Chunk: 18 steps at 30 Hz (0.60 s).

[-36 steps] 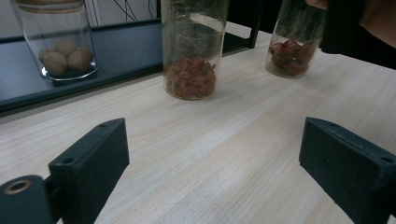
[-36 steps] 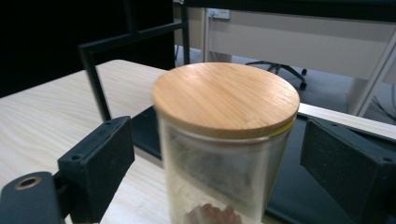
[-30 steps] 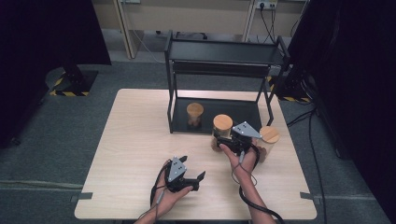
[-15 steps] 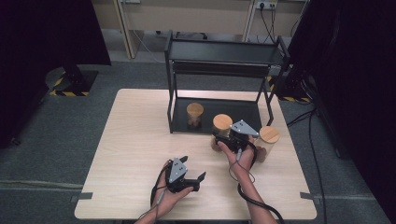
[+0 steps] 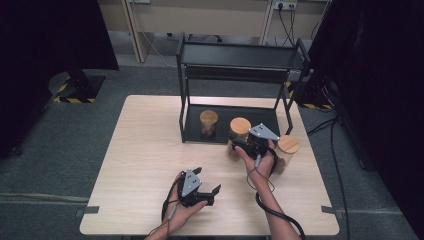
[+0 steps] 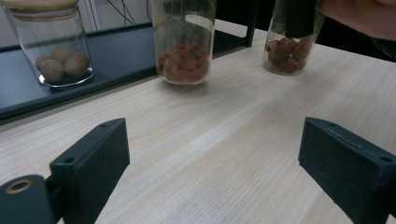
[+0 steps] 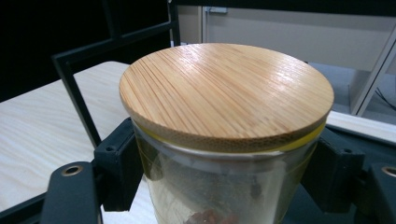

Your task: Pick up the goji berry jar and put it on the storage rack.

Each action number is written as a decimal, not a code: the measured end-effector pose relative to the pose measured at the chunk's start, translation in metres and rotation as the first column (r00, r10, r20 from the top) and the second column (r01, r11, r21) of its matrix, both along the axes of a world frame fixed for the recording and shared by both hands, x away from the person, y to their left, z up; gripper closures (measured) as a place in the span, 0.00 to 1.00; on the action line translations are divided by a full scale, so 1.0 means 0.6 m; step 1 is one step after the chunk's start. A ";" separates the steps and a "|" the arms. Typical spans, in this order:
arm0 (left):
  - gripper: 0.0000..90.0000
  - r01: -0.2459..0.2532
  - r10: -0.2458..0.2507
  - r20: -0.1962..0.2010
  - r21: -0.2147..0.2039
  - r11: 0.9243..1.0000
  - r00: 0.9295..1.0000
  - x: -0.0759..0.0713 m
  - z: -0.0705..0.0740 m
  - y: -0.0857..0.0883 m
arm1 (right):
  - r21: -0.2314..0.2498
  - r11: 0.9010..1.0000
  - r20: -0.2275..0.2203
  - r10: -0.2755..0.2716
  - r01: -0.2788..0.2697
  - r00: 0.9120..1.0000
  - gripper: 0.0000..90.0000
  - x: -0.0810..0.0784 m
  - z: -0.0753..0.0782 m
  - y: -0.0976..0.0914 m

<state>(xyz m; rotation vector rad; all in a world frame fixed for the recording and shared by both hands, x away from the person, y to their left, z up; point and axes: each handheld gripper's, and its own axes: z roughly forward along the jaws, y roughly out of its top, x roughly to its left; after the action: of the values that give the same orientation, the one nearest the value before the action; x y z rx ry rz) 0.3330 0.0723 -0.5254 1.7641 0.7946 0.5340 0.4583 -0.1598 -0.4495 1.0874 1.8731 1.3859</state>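
Note:
A glass jar with a bamboo lid [image 7: 226, 91] holds red bits and stands at the front edge of the black shelf's base [image 5: 239, 131]. My right gripper [image 5: 234, 146] is shut on it, its two black pads [image 7: 116, 163] pressing on the glass just under the lid. My left gripper [image 5: 208, 180] lies low over the table near the front and stands open, with only bare wood between its jaws [image 6: 224, 158]. From that gripper the same jar [image 6: 183, 51] stands straight ahead.
A black two-level shelf [image 5: 240, 55] stands at the table's back. A jar of round brown balls [image 5: 208, 122] sits on its base tray. Another lidded jar with dark red fruit [image 5: 287, 150] stands on the table right of my right hand.
The right gripper has shifted slightly at the middle jar. The left gripper has stayed where it was.

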 end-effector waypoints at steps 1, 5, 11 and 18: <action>0.09 0.000 0.000 0.001 0.000 1.000 1.000 0.000 0.000 0.000 | 0.000 1.000 0.002 -0.001 0.001 1.000 0.28 0.002 0.003 0.000; 0.09 -0.001 0.001 -0.005 -0.007 1.000 1.000 0.001 0.000 0.001 | 0.001 1.000 0.011 -0.015 0.015 1.000 0.28 0.012 0.014 0.003; 0.09 -0.001 0.001 -0.002 -0.007 1.000 1.000 0.000 0.000 0.001 | -0.001 1.000 0.015 -0.029 0.029 0.999 0.28 0.028 0.025 0.007; 0.09 0.000 0.000 0.000 -0.007 1.000 1.000 0.000 0.000 0.001 | 0.000 0.999 0.025 -0.047 0.047 0.999 0.28 0.043 0.035 0.006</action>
<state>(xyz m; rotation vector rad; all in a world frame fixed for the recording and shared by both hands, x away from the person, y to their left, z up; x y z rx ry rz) 0.3330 0.0727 -0.5255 1.7574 0.7956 0.5313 0.4842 -0.1562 -0.4282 1.1020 1.8190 1.3668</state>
